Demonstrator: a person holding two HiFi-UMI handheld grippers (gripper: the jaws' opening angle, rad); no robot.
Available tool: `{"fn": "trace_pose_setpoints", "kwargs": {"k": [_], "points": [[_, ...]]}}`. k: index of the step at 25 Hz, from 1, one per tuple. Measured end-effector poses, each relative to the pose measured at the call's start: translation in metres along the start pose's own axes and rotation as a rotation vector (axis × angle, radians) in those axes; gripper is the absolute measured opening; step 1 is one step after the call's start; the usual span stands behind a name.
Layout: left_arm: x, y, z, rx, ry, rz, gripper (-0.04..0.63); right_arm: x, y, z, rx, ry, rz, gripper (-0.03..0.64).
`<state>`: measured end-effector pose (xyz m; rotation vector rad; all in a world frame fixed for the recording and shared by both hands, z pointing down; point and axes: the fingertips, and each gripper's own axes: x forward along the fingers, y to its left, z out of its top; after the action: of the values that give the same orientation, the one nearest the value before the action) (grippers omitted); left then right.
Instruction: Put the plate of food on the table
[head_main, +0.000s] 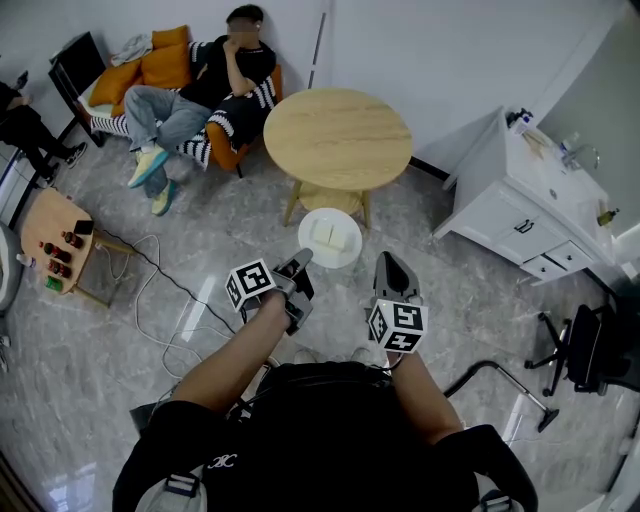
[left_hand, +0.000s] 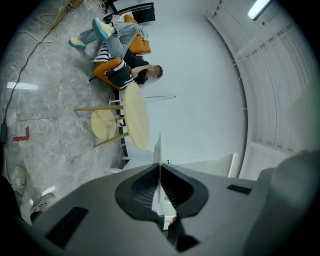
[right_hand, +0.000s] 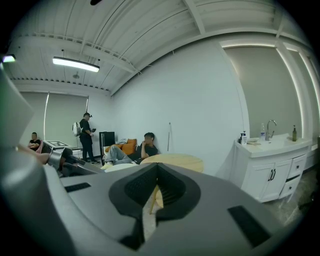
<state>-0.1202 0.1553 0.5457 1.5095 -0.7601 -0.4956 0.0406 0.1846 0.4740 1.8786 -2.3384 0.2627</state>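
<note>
The white plate (head_main: 352, 256) is held up in the air by its near edge, pinched in the left claw (head_main: 298, 266). In the left gripper view the left claw (left_hand: 160, 170) is squeezed tight on the plate (left_hand: 159, 147), which shows side-on as a thin white line between the two jaws. On the plate lie pale square pieces of food (head_main: 331, 237).

The right claw (head_main: 392, 262) hangs just to the right of the plate and is not touching it. In its own view the right claw (right_hand: 156, 187) is closed up with nothing between its jaws.

Past both claws stands the round wooden table (head_main: 337, 138), with a bare top. The plate is in front of it, lower than the top, not on it.

Farther off, behind the table, a person (head_main: 215, 85) sits on an orange couch (head_main: 160, 65). A white cabinet (head_main: 520, 205) stands off to the right of the right claw.
</note>
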Motion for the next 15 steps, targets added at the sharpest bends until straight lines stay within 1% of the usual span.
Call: {"fn": "trace_pose_setpoints", "kwargs": {"k": [4, 11, 15], "points": [[-0.0033, 0.0034, 0.0082, -0.004, 0.007, -0.003, 0.017, 0.0012, 0.0065, -0.0005, 0.001, 0.003, -0.017, 0.006], [-0.0008, 0.0078, 0.0082, -0.009, 0.031, 0.007, 0.017, -0.0011, 0.0064, -0.0018, 0.0, 0.009, -0.043, 0.008], [-0.0001, 0.0034, 0.0087, 0.014, 0.03, -0.005, 0.017, 0.0015, 0.0061, 0.0001, -0.001, 0.004, -0.049, 0.008]]}}
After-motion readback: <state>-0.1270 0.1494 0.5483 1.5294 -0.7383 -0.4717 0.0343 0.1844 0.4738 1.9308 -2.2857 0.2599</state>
